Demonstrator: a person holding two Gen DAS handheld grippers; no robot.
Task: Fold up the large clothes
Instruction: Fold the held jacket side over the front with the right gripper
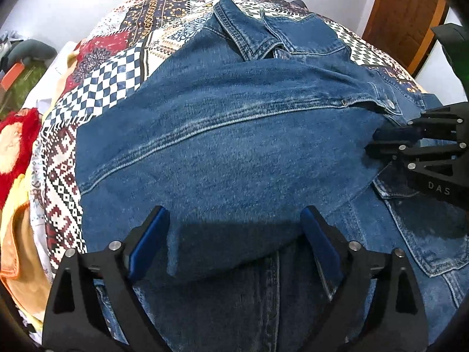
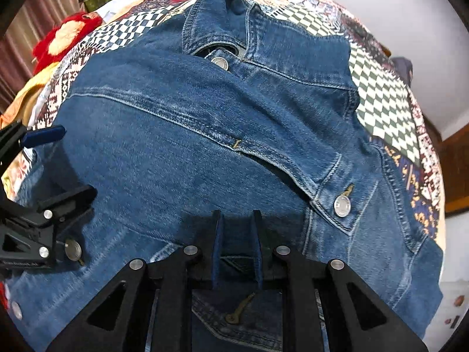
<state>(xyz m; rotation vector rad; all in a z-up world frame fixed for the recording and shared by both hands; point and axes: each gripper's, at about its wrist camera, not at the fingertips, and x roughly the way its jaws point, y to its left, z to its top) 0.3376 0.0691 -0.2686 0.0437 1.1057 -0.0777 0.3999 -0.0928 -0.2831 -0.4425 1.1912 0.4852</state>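
Nearest the left wrist camera, the left gripper [image 1: 234,228] stands with its blue-padded fingers [image 1: 149,240] spread wide at five and seven o'clock, a fold of the denim jacket [image 1: 219,146] lying loose between them with neither pad pressing on it. In the right wrist view, the right gripper [image 2: 236,252] at six o'clock has its jaws drawn close together and pinches a narrow ridge of the same denim between its pads. The jacket fills the middle of both views, spread over a patchwork bedspread [image 1: 96,82], with a sleeve folded across its body: the long stitched seam of that sleeve [image 1: 234,117] runs from eight o'clock toward three o'clock in the left view, ending at a cuff with a metal button [image 2: 342,206] that sits at about four o'clock in the right view. From the left camera the right gripper shows at three o'clock, its tips down on the cloth beside the cuff. Farther off, the collar [image 2: 217,20] lies at twelve o'clock with another metal button just below it. Beyond the jacket the checkered and floral patches of the bedspread reach to the far edge. At nine o'clock in the left view lie a red and cream fuzzy item [image 1: 17,143] and an orange cloth [image 1: 20,261], and a brown wooden door [image 1: 404,20] stands at one o'clock against a white wall [image 1: 73,6].
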